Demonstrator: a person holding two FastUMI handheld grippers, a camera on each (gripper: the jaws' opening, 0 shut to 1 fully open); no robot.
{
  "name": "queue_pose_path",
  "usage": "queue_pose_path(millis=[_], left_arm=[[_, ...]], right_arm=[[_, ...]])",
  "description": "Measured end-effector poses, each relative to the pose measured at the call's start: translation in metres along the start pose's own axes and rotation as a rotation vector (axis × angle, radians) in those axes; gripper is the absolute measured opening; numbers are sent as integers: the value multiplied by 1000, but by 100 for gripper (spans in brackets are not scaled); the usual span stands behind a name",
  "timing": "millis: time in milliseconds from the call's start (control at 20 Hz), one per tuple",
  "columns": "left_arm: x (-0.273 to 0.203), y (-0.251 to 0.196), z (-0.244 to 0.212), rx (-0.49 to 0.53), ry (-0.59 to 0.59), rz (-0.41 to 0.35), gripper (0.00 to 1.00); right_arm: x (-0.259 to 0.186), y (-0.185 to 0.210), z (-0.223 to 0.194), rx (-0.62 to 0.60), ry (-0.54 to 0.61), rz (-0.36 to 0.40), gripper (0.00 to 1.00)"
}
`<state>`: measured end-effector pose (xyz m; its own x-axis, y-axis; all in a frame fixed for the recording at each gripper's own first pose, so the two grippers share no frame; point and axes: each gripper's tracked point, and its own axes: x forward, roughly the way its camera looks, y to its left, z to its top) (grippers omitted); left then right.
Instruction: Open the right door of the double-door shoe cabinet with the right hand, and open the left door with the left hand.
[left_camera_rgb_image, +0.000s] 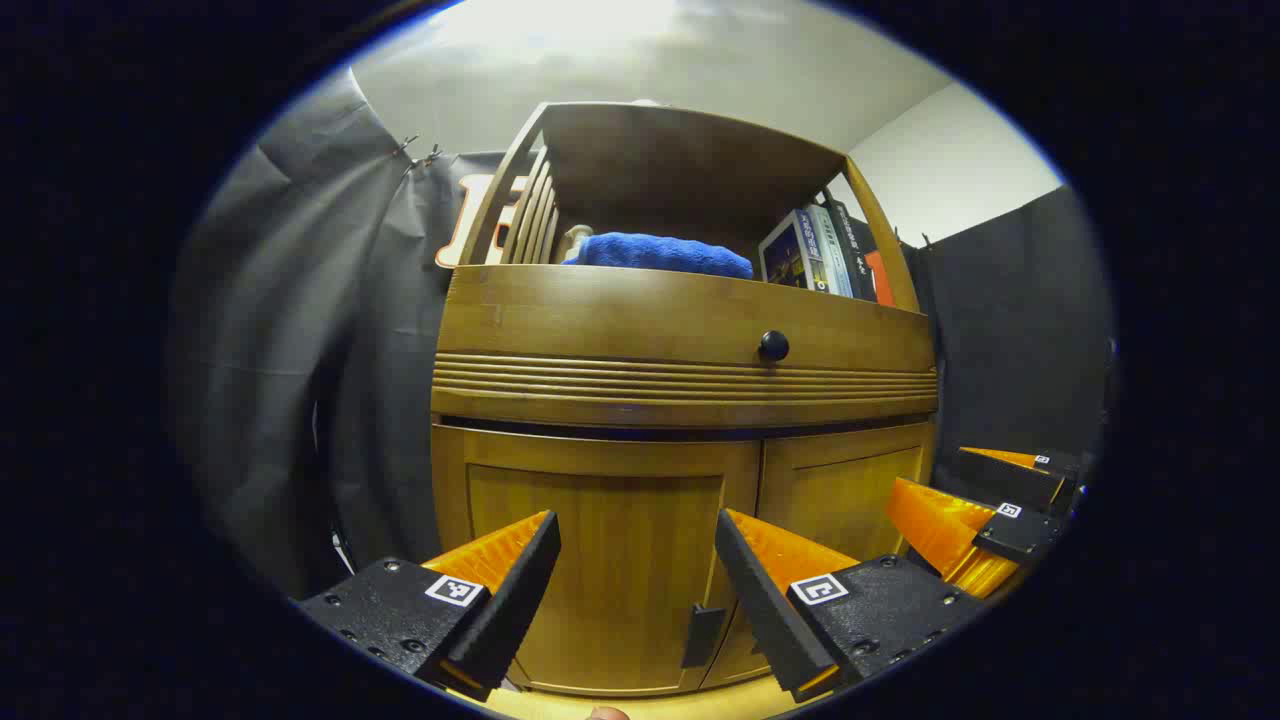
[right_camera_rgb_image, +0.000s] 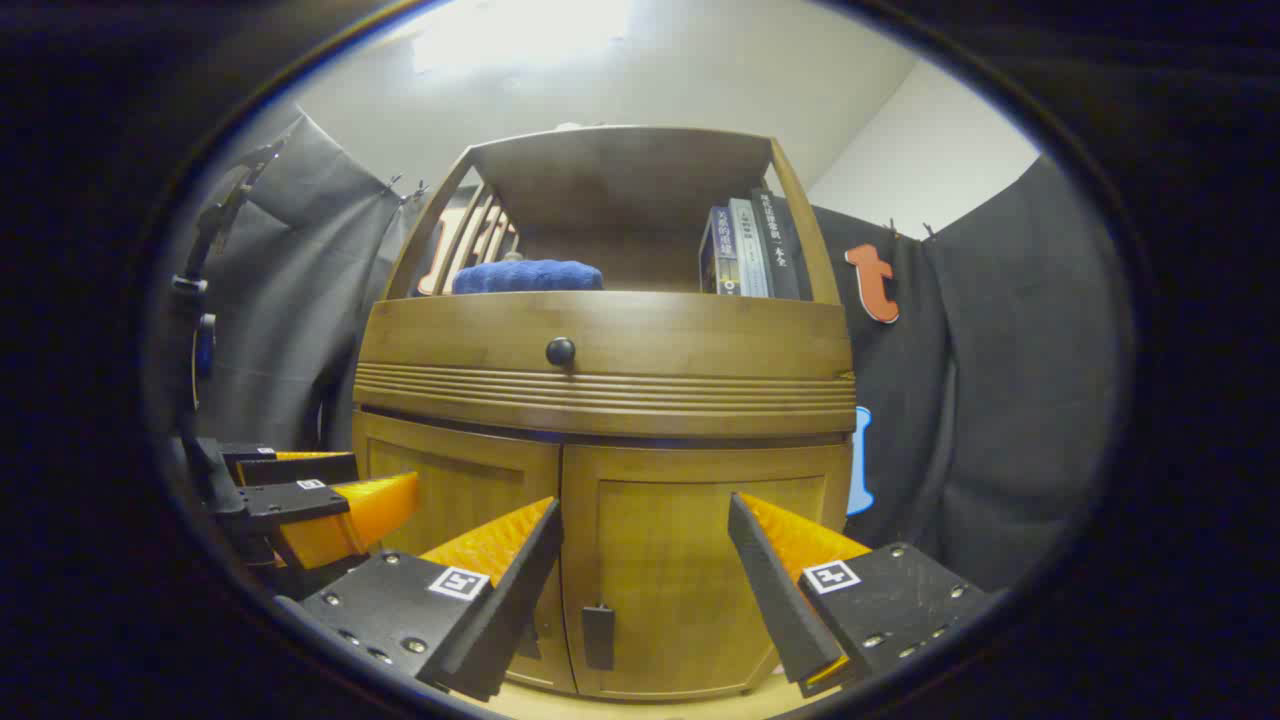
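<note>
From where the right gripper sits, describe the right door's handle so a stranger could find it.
Start at the wooden shoe cabinet and drop below its ribbed band to the two closed doors. On the right door, near the centre seam low down, sits a small dark flat handle, unlike the round knob above.

Open space fronts both shut cabinet doors (right_camera_rgb_image: 660, 560).

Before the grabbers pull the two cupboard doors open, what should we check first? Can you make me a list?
1. Both doors shut: right door and left door look closed. Ok.
2. Right gripper open: fingers spread wide. Ok.
3. Left gripper open: fingers spread wide. Ok.
4. Right door handle between the right gripper's fingers: lined up, not gripped yet. Not ok.
5. Left door handle gripped: not yet. Not ok.
6. Blue towel and books safely on the shelf: ok.
</note>
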<state>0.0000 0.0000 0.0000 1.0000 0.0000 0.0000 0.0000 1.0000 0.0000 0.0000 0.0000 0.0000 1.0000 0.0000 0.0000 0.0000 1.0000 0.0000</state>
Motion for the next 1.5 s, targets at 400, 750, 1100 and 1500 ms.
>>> queue_pose_path(millis=[400,750,1100,1500], left_arm=[[-8,28,-1,-33,-3,32,93],[-10,50,-5,-48,7,50,96],[-24,107,-12,-29,26,145,96],[-25,152,-22,4,44,241,96]], right_arm=[[-2,16,-8,-2,27,2,98],[3,23,-33,-2,62,-14,100],[34,28,-110,10,207,-3,95],[60,30,-179,15,382,-24,49]])
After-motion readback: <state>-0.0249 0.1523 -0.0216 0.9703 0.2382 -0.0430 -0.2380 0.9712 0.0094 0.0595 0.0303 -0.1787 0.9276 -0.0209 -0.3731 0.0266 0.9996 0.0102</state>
